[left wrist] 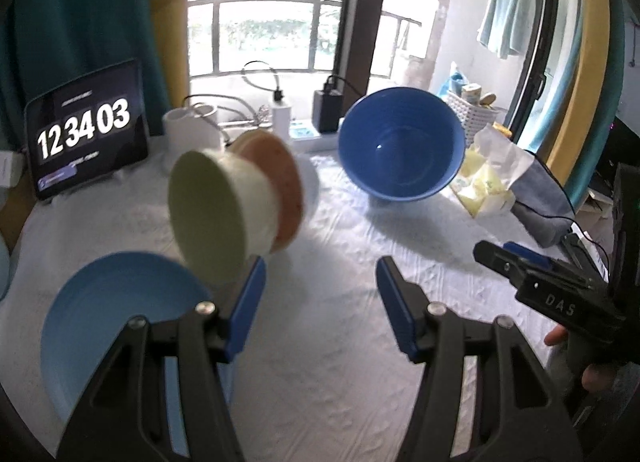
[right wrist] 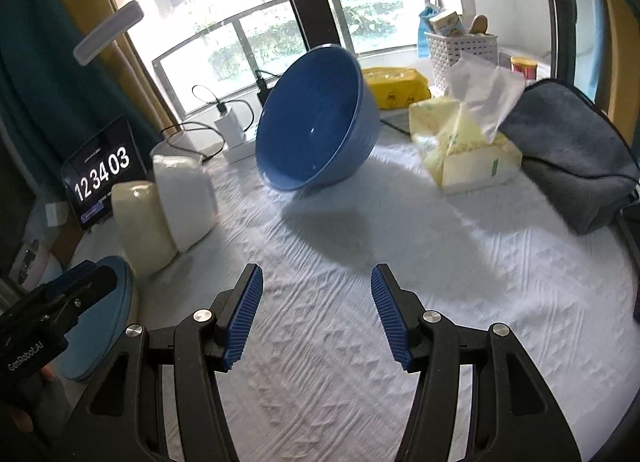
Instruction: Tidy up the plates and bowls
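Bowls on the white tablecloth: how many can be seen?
3, perhaps more hidden. The dark blue bowl sits tilted at the back near the tissue pack. The green-and-white bowl and orange bowl lie nested on their sides, left of centre, behind the light blue plate.

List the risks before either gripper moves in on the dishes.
1. The blue bowl sits tipped on its side, so a touch on its rim might roll it toward the tissue pack.
2. The green cup and orange dish look tilted and blurred; they could topple onto the light blue plate.
3. The left gripper and right gripper are both open and close together, so they may collide.
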{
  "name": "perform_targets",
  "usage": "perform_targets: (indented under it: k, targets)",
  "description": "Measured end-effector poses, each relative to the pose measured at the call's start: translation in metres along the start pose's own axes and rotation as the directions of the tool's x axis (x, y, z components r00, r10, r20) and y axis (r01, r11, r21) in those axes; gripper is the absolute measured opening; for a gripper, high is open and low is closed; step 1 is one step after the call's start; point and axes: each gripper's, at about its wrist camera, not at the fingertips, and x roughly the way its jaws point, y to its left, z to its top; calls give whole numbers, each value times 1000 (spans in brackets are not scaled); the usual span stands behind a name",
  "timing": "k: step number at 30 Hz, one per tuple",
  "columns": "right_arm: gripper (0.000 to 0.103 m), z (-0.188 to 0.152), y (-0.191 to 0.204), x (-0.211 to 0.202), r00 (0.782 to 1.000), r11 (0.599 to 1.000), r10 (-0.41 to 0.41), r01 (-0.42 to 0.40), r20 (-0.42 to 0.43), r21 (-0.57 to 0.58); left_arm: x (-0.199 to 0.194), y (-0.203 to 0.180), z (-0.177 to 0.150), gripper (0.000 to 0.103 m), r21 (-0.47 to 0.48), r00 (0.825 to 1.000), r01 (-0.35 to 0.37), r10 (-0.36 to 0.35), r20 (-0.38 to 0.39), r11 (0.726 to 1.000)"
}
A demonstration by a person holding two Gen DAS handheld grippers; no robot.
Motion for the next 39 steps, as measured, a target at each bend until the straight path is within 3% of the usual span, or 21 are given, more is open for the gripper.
perform_targets:
  k: [11, 14, 24, 29, 36, 37, 39]
  targets:
    - [59, 47, -9, 20, 998, 999, -9, 12, 68, -42, 42, -15, 44, 59, 57, 995, 66, -70, 66, 996]
    - [60, 62, -10, 28, 995, 998, -28, 33, 95, -44, 56, -20, 55, 59, 80, 987, 107, -116, 115, 991]
    - [59, 98, -11, 66, 990, 996, -72, 77, 121, -40, 98, -34, 60, 59, 72, 993, 81, -87, 82, 994]
    - [59, 106, -15, 90, 991, 995, -94, 97, 98, -18, 106, -36, 63, 59, 56, 996, 56, -60, 71, 997]
    - [59, 107, -38, 121, 993, 992, -111, 110, 26, 54, 111, -45, 61, 59, 104, 996, 23, -32, 88, 994]
    - [54, 106, -40, 125, 995, 993, -103, 102, 16, 54, 111, -46, 61, 59, 107, 995, 21, -31, 90, 994]
    - [33, 105, -41, 133, 994, 993, -106, 107, -20, 44, 113, -48, 62, 59, 106, 995, 18, -28, 91, 994]
